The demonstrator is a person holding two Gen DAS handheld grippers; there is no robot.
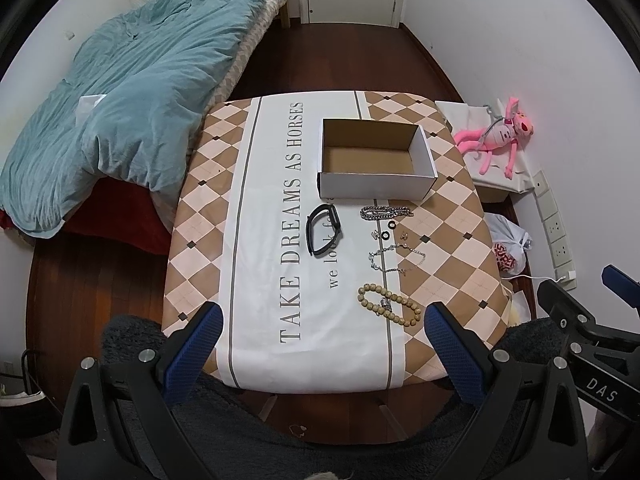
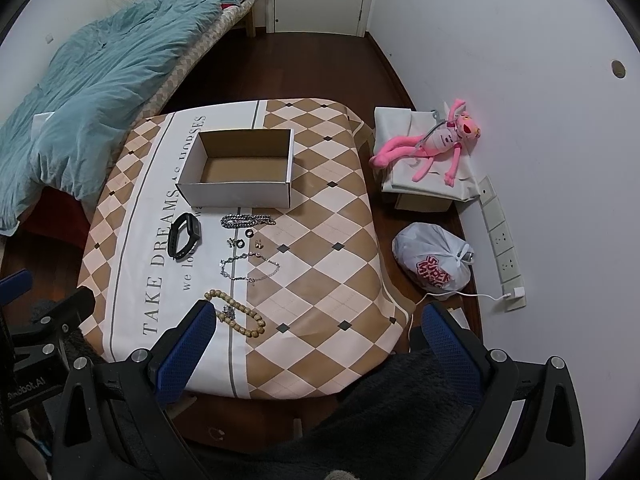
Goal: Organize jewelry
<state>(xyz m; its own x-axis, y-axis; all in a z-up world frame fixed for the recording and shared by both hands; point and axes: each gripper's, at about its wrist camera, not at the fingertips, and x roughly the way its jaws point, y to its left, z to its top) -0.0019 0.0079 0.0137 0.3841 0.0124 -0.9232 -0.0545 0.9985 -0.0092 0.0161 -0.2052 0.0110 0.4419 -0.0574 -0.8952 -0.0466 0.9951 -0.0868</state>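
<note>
Both grippers hover with jaws spread wide and empty above the near edge of the table, the left gripper (image 1: pixel 324 332) and the right gripper (image 2: pixel 320 336) side by side. The string of tan wooden beads (image 2: pixel 236 314) lies nearest, just ahead of the right gripper's left finger, its long axis slanting from far-left to near-right. The open white cardboard box (image 2: pixel 240 170) stands empty at the far end, beyond the black wristband (image 2: pixel 184 236) and silver chains (image 2: pixel 248 220); the right gripper appears the nearer.

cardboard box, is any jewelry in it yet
No, the cardboard box shows only its bare brown floor; the bead bracelet lies on the tablecloth.
</note>
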